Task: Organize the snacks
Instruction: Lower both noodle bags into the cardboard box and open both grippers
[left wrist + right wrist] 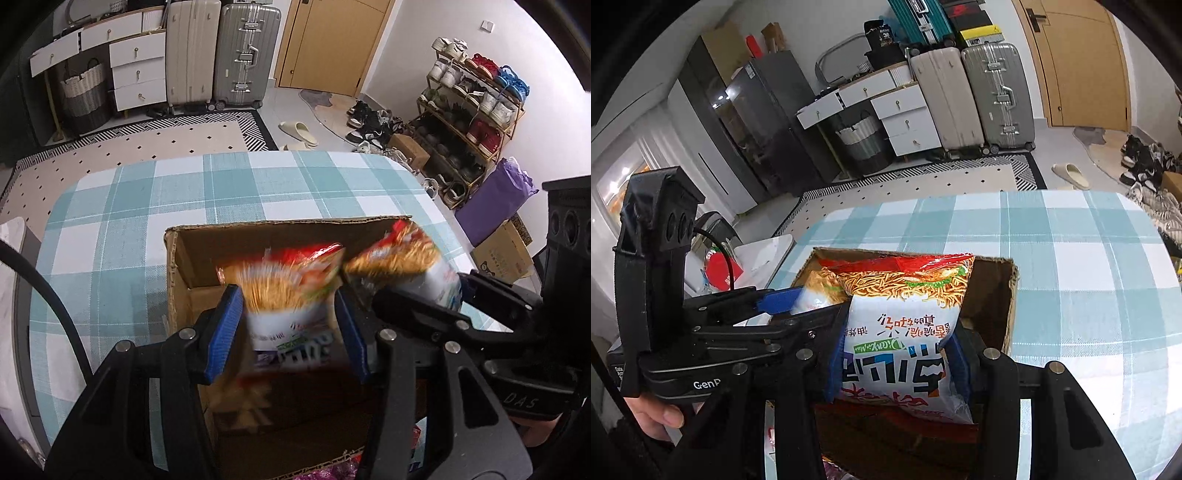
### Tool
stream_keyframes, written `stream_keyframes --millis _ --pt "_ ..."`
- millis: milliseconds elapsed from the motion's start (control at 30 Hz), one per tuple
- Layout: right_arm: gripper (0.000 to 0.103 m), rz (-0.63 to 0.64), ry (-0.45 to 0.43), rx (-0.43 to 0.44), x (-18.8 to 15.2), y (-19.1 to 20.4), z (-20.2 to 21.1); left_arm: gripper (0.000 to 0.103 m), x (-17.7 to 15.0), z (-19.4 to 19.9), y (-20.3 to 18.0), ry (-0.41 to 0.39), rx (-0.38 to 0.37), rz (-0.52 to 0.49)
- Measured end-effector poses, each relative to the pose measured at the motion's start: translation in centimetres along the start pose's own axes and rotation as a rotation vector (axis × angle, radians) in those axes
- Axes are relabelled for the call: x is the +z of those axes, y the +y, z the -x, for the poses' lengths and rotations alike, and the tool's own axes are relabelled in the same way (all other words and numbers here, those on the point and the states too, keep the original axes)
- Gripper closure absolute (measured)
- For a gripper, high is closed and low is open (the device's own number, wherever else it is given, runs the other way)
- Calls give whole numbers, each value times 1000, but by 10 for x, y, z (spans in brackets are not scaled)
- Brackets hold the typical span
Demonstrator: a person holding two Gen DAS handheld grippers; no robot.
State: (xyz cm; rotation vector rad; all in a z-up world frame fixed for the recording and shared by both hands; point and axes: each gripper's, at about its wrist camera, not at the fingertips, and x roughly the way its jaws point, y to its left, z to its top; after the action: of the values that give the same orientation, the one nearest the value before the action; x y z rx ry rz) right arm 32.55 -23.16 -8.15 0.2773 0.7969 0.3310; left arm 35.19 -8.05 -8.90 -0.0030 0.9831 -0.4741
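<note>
table: round-cornered top under a teal-and-white plaid cloth (122, 206), fills the mid-frame of both wrist views; far edge curves off at 12 o'clock, floor rug beyond.
box: open brown corrugated cardboard box (177, 258) sits on the cloth, top open, far wall at 12 o'clock, left wall at 9 o'clock in the left view. In the right view its right wall (1008, 295) is at 3 o'clock.
open room: bare cloth at 9 to 12 o'clock of the box in the left view, and at 12 to 3 o'clock in the right view. Box corners sit well inside the table edge.
left gripper: black two-finger gripper with blue pads (291, 325), pointing forward and down over the box, clamped on a red-and-white instant noodle packet (291, 291). Packet is motion-blurred, held above the box interior, sides touching both pads.
right gripper: same build (897, 358), angled in beside the left one, squeezing a second red-and-white noodle packet with blue lettering (905, 325), print upside down. Packet top overlaps the box's far wall in view.
spacing: the two packets (402, 258) are just beside each other over the box; can't tell if they touch. The gripper bodies are close, right one at 3 o'clock of the left.
hand: fingers on the left gripper's handle at 8 o'clock (661, 417).
</note>
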Motion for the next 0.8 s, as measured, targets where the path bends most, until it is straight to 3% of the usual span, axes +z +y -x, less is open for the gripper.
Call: stream_keyframes --millis 133,333,533,600,800 --pt "51 -28 8 2 -2 -4 -2 53 -1 4 -2 18 9 -16" --pt "48 13 -24 -40 -4 4 12 43 -9 32 -3 -43 20 3" --pt "45 42 -101 -35 -9 18 50 43 -23 69 -10 -99 36 -13" --pt "37 54 -139 -37 -12 23 67 40 -29 83 -13 -124 45 -17" --pt "32 91 -229 -44 -23 42 119 27 -53 134 -29 -214 59 -20"
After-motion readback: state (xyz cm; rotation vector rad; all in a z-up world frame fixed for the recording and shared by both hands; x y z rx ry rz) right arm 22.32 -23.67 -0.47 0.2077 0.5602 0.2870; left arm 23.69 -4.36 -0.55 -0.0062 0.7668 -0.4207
